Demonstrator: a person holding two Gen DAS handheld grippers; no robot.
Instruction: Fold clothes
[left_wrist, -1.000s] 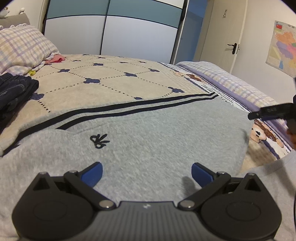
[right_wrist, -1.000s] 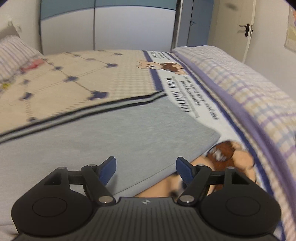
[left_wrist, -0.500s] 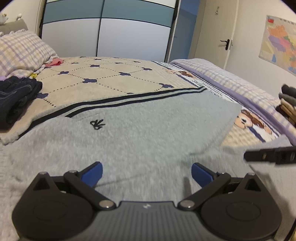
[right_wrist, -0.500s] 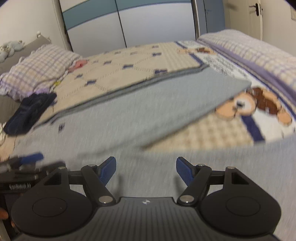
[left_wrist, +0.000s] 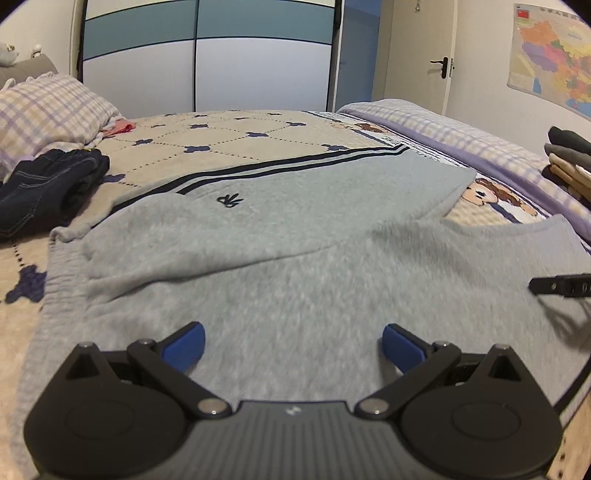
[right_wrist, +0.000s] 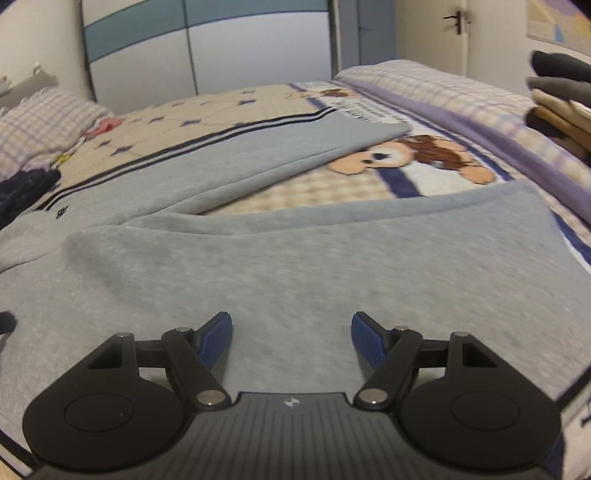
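Grey fleece trousers (left_wrist: 295, 240) spread flat on quilted bedspread (left_wrist: 221, 147); left gripper (left_wrist: 291, 345), right gripper (right_wrist: 291, 338), jaws wide, empty

Both wrist views look low and close across the same grey trousers (left_wrist: 295, 258) toward the wardrobe (right_wrist: 221, 48).

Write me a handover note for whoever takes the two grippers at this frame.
Left gripper: jaws open, empty, low over the grey trousers.
Right gripper: jaws open, empty, over the near leg.
Trousers lie spread on the bed, legs apart, not yet folded together.
Dark jeans sit at the left, a stack of folded clothes at the right.
Left: fold the trousers.
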